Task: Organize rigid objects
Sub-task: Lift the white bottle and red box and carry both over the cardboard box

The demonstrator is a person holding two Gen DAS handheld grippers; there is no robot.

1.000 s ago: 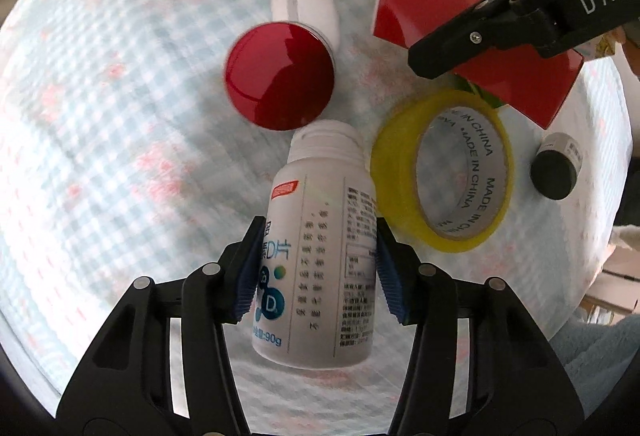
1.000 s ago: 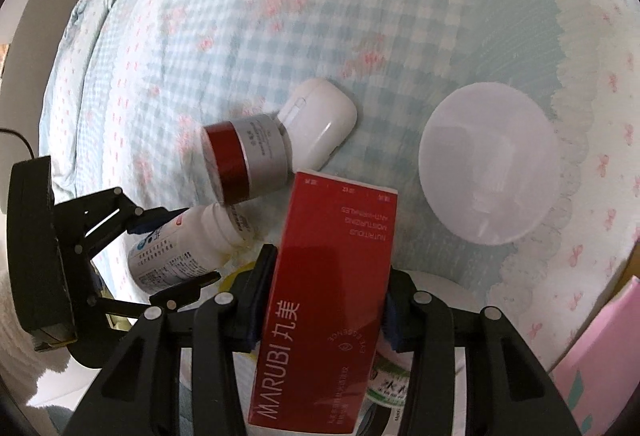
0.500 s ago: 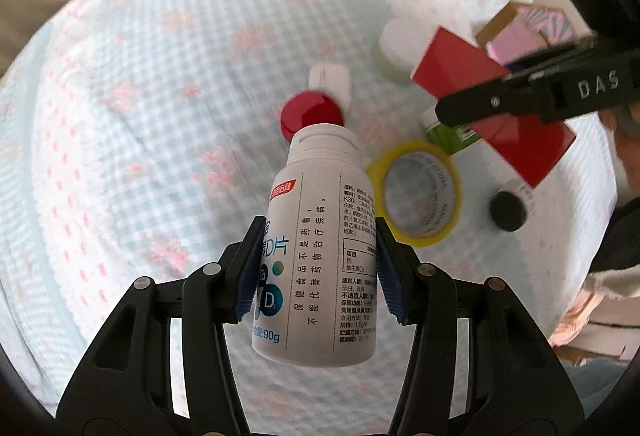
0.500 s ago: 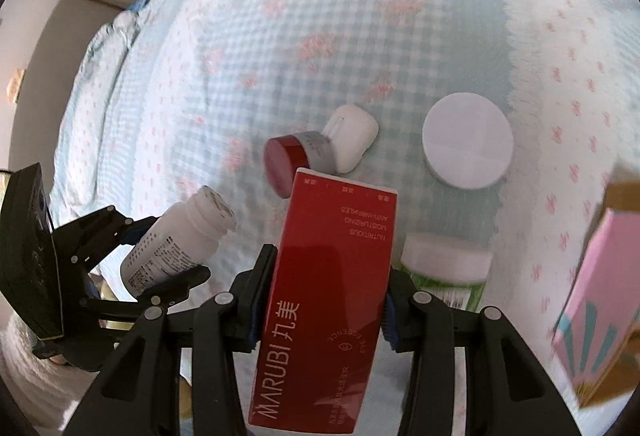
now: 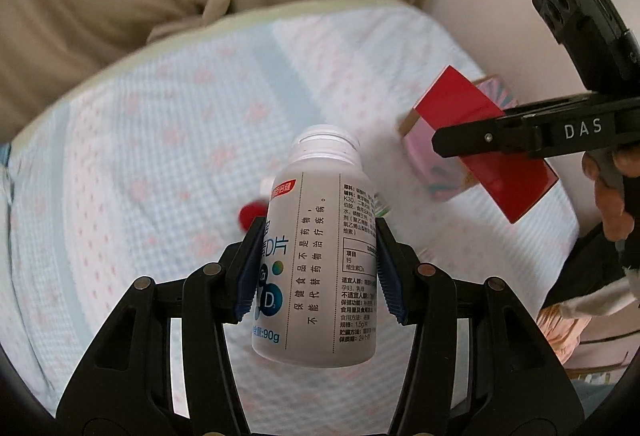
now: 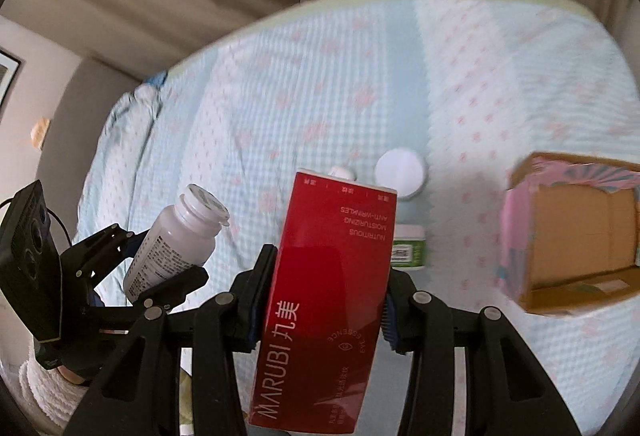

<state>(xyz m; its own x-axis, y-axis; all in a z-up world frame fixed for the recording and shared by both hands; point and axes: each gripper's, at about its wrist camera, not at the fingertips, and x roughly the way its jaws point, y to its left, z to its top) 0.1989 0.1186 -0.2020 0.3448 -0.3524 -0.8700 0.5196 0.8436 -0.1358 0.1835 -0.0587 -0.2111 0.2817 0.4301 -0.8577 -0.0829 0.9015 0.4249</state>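
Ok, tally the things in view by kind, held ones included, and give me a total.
Bottles and jars: 3 (white bottle in the left hand-held gripper, green jar, red-capped jar, mostly hidden)
Boxes: 2 (red box in the right hand-held gripper, open pink cardboard box)
Loose white lid: 1
Small white object, partly hidden: 1
Total: 7
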